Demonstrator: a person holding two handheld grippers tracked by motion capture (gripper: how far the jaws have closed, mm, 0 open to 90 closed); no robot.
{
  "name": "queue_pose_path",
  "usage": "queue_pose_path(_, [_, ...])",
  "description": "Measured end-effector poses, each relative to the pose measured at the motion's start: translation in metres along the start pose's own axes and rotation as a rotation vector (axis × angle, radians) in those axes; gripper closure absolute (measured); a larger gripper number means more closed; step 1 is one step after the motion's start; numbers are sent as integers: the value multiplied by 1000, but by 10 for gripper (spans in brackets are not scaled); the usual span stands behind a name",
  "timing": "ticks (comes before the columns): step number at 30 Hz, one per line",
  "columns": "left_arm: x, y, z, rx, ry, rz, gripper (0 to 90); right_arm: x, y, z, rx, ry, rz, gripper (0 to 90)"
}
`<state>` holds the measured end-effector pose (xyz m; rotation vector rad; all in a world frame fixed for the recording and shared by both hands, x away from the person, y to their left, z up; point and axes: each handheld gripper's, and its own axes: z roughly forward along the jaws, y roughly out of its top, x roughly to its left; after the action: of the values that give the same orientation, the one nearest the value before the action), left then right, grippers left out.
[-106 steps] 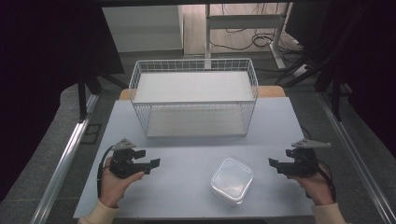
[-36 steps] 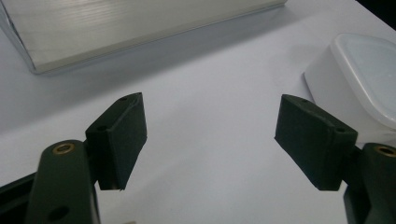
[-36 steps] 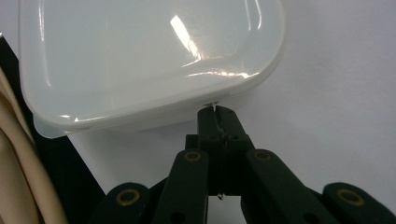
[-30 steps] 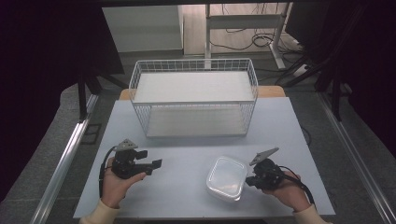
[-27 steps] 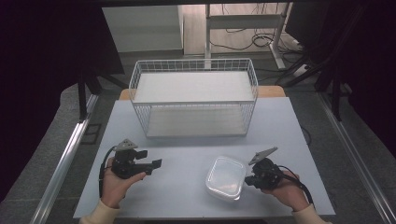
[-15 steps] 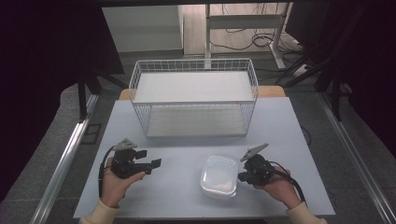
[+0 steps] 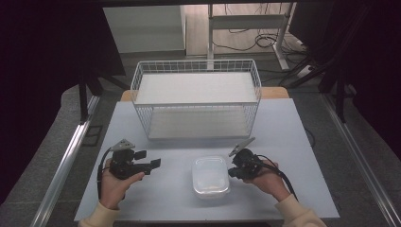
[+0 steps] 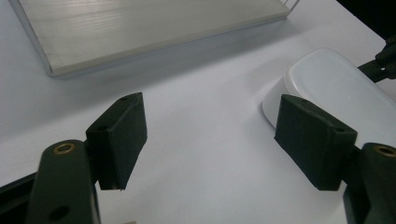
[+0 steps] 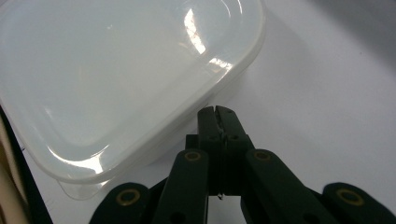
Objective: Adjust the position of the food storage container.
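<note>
A clear plastic lidded container point(image 7: 210, 176) lies on the white table point(image 7: 293, 127), near the front middle. My right gripper point(image 7: 231, 171) is shut with nothing between its jaws, and its tip sits against the container's right side point(image 9: 140, 70). In the right gripper view the closed fingertips point(image 9: 218, 116) rest at the container's lower wall. My left gripper point(image 7: 153, 162) is held above the table to the left, jaws wide open and empty. In the left gripper view its pads point(image 8: 122, 135) frame bare table, with the container point(image 8: 336, 88) off to the right.
A white wire basket point(image 7: 197, 101) with a pale board inside stands at the back middle of the table. Metal rails run along both table sides. The person's hands and cream sleeves come in at the front edge.
My right gripper has moved left, staying shut, and the container has slid left with it across the table. The left gripper has stayed where it was.
</note>
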<state>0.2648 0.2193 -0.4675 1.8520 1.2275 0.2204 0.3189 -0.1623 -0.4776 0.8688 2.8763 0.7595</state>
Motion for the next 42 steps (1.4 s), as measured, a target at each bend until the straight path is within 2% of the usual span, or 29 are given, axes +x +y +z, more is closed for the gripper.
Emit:
queue_pose_path(15, [-3,-1,3,9,-2,4,245,11,3,4,12,30,-25,894])
queue_pose_path(19, [-3,-1,3,9,-3,2,245,7,0,-8,-27,13,-18,894])
queue_pose_path(24, [-4,-2,3,10,-5,6,244,4,-10,-32,-89,-18,6,894])
queue_pose_path(25, [-4,-2,3,10,-5,6,245,4,-10,-32,-89,-18,6,894])
queue_pose_path(28, [-5,-1,3,8,-6,13,245,-1,-19,-45,-135,-39,35,893])
queue_pose_path(30, [-5,-1,3,8,-7,13,245,-2,-21,-47,-147,-40,50,891])
queue_pose_path(31, [-6,-1,3,8,-8,13,245,-4,-24,-50,-168,-37,70,855])
queue_pose_path(32, [-6,-1,3,8,-10,14,245,-8,-27,-52,-201,-27,96,687])
queue_pose_path(33, [-6,-1,3,8,-10,14,245,-8,-27,-52,-201,-27,96,687])
queue_pose_path(34, [-7,-1,3,9,-11,14,245,-10,-28,-52,-221,-21,114,616])
queue_pose_path(35, [-7,-1,3,8,-13,14,244,-12,-30,-52,-248,-27,142,488])
queue_pose_path(36, [-8,-1,3,3,-19,8,244,-13,-30,-51,-256,-35,152,446])
queue_pose_path(37, [-8,-1,3,3,-19,8,243,-13,-30,-51,-256,-35,152,446])
queue_pose_path(38, [-9,0,3,-1,-28,1,243,-13,-31,-50,-271,-35,170,379])
queue_pose_path(42, [-13,1,5,-2,-57,-13,243,-12,-31,-49,-299,-19,192,326])
